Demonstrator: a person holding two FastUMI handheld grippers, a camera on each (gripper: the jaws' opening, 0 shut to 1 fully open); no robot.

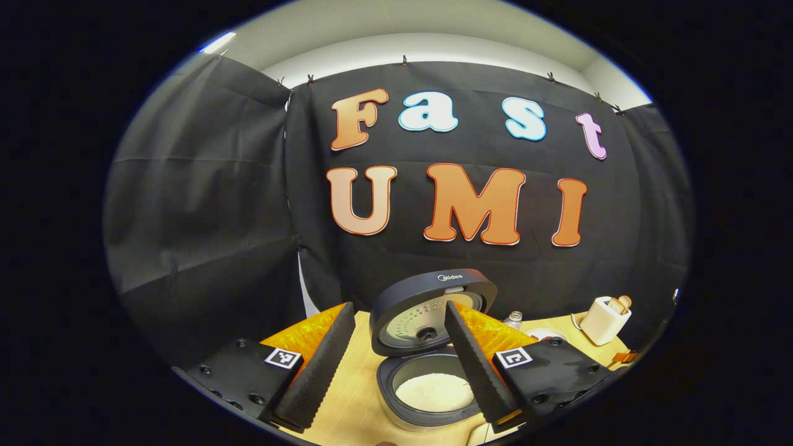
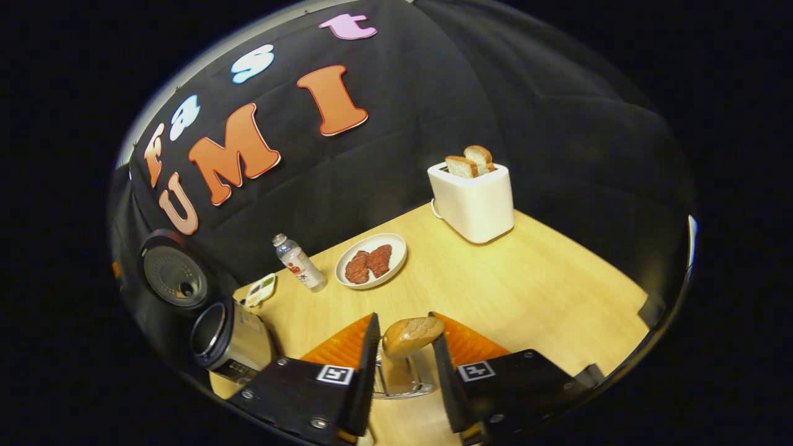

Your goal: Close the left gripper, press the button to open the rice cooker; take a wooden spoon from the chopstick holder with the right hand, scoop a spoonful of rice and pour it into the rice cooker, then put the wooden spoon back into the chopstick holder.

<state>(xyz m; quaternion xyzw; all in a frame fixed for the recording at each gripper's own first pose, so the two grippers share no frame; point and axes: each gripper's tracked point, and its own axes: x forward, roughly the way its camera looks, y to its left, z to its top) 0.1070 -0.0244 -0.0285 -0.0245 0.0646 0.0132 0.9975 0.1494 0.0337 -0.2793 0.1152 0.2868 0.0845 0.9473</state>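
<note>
The rice cooker (image 1: 427, 396) stands with its lid (image 1: 433, 306) raised, and white rice lies in its pot. My left gripper (image 1: 399, 365) hangs open in front of it, one finger on each side of the cooker and touching nothing. In the right gripper view the wooden spoon (image 2: 410, 334) stands head up in the wire chopstick holder (image 2: 403, 385). My right gripper (image 2: 404, 328) is shut on the spoon just below its head. The open cooker (image 2: 226, 337) stands to the left of that gripper, at the table's edge.
A white toaster (image 2: 474, 198) with two bread slices stands at the back of the wooden table (image 2: 526, 291). Closer in sit a plate of meat (image 2: 372, 260), a small bottle (image 2: 299, 263) and a small tray (image 2: 260, 289).
</note>
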